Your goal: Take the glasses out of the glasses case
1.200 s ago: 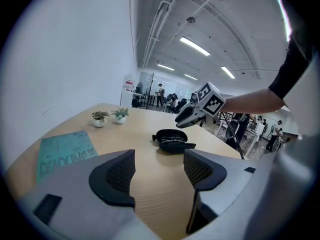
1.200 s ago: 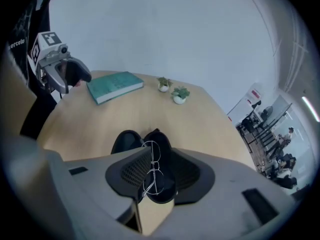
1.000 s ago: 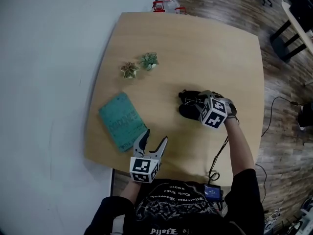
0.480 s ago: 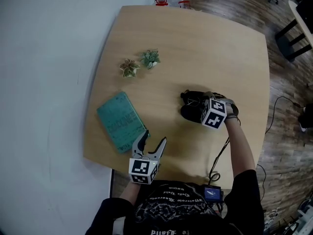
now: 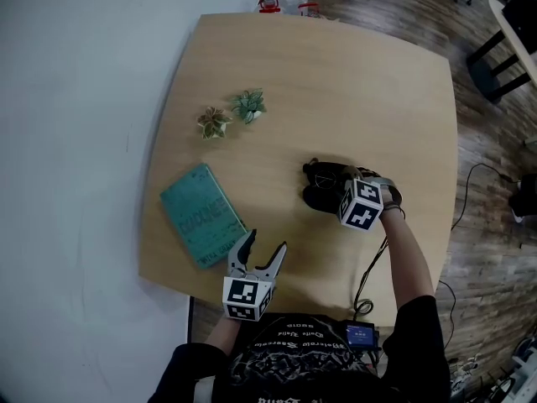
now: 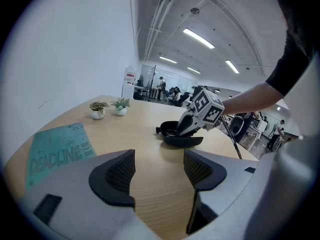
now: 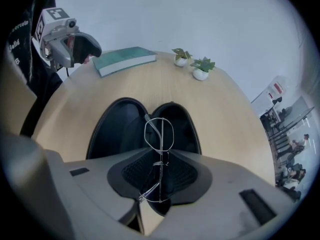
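Observation:
The black glasses case [image 5: 320,190] lies open on the round wooden table [image 5: 352,91]. My right gripper [image 5: 340,185] points steeply down into it, under its marker cube. In the right gripper view the thin wire-framed glasses [image 7: 159,134] stand on edge over the open case [image 7: 117,129], and my right gripper [image 7: 161,168], whose jaws have just been closing, has its pads pressed on the frame near the bridge. My left gripper [image 5: 264,243] hovers open and empty by the table's near edge, well apart from the case [image 6: 182,140].
A teal book [image 5: 200,217] lies at the left of the table, next to the left gripper. Two small potted plants [image 5: 212,122] [image 5: 249,105] stand farther back. A cable [image 5: 369,267] trails off the near edge. Wood floor and furniture lie to the right.
My right gripper has sunk a little into the open case. The left gripper has stayed where it was, still open.

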A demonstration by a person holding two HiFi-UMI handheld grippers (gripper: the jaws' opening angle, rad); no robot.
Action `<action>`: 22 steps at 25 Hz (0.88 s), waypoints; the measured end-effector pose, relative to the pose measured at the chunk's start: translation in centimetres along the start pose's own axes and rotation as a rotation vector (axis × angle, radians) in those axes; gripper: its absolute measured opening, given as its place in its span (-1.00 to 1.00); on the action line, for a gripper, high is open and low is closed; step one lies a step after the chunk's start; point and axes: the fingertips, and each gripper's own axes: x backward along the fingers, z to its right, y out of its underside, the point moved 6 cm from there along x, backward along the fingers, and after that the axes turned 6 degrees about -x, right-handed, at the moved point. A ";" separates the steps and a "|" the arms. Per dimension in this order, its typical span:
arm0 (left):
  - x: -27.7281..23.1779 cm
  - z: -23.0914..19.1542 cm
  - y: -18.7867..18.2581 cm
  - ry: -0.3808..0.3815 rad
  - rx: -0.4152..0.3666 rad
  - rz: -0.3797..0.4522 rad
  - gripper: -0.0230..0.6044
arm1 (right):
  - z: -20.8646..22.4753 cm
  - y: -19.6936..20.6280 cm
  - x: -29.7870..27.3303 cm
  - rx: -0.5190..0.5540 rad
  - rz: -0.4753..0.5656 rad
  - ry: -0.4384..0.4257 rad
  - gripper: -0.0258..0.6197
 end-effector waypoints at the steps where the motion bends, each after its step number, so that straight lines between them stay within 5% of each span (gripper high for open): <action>1: 0.0 0.1 0.0 0.002 0.001 -0.001 0.07 | -0.1 0.1 0.1 -0.001 0.015 0.007 -0.60; 10: 0.4 -0.7 0.0 -0.025 0.031 0.010 0.07 | -0.2 -0.1 0.9 -0.002 0.073 0.027 -0.60; 22: 0.6 -0.3 0.0 -0.021 0.035 0.016 0.07 | -0.1 -0.1 3.4 -0.152 0.218 0.087 -0.60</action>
